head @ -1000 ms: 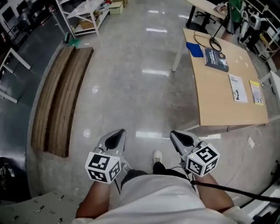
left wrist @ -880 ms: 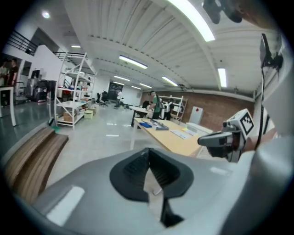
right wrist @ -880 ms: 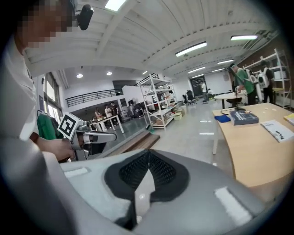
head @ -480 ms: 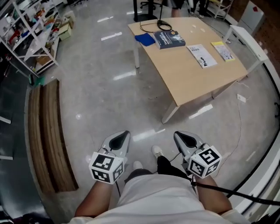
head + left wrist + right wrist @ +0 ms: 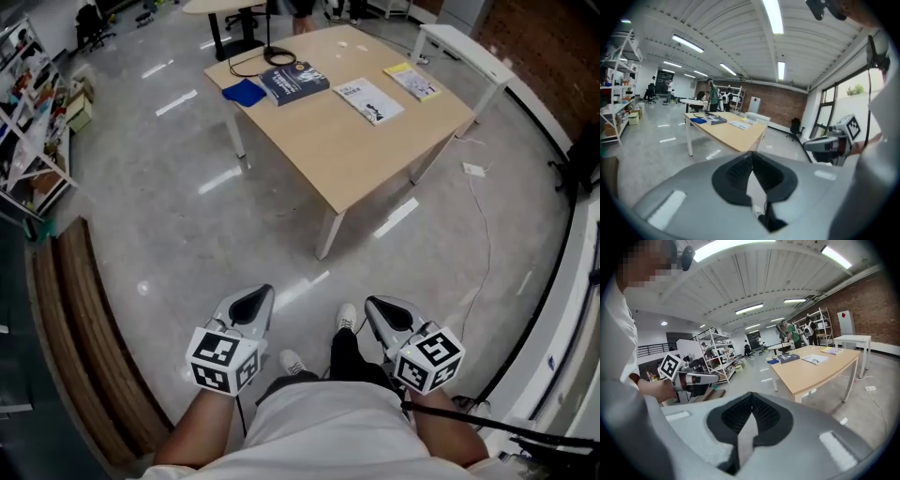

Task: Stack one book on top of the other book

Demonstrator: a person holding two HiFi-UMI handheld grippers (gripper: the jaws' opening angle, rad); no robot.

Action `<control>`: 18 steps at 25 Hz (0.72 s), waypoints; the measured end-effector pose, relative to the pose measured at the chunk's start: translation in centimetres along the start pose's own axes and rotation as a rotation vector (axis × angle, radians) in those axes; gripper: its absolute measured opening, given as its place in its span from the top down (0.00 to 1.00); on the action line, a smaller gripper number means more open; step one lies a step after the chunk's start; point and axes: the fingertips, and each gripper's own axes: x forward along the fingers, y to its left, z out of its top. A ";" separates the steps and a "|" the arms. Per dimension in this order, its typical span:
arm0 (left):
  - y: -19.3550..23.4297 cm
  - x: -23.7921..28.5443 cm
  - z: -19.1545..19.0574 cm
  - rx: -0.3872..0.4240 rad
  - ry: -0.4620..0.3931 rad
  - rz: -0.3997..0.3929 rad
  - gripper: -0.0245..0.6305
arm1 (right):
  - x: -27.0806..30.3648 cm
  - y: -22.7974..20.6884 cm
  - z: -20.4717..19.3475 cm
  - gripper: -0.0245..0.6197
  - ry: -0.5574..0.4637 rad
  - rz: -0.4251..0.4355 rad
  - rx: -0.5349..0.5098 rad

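Observation:
On the light wooden table (image 5: pixel 347 150) far ahead lie a dark blue book (image 5: pixel 294 82), a white book (image 5: pixel 368 100) and a thin yellow booklet (image 5: pixel 413 82). My left gripper (image 5: pixel 255 298) and right gripper (image 5: pixel 384 307) are held side by side close to the person's body, over the floor and well short of the table. Both are shut with nothing between the jaws. The left gripper view shows its shut jaws and the dark book (image 5: pixel 714 120) on the distant table (image 5: pixel 733 133). The right gripper view shows the dark book (image 5: pixel 789 357) and white book (image 5: pixel 814 359).
A blue cloth (image 5: pixel 245 92) and a black cable (image 5: pixel 272 58) lie by the dark book. Curved wooden planks (image 5: pixel 75 347) lie on the floor at left, near a shelf rack (image 5: pixel 28 141). A white bench (image 5: pixel 464 49) and a floor cable (image 5: pixel 483 216) are at right. People stand far off.
The whole view has swung round: the table has shifted from the right edge to the upper middle and faces me more squarely. Both grippers stay shut and level in front of the body.

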 end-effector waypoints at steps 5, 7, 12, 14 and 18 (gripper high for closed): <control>-1.4 -0.3 0.7 0.029 0.004 -0.045 0.96 | -1.2 -0.3 1.5 0.96 -0.036 -0.035 -0.004; -1.8 -0.4 0.9 0.038 0.006 -0.047 0.96 | -1.2 -0.5 2.2 0.96 -0.050 -0.033 -0.013; -2.3 0.4 0.4 0.034 0.022 -0.033 0.96 | -1.2 -1.1 2.3 0.96 -0.046 -0.009 -0.046; -2.6 1.1 0.5 0.022 0.020 -0.024 0.96 | -1.6 -1.8 2.2 0.96 -0.038 -0.006 -0.057; -4.8 3.1 1.5 -0.013 0.001 -0.030 0.96 | -3.4 -4.4 2.8 0.96 -0.043 -0.007 -0.070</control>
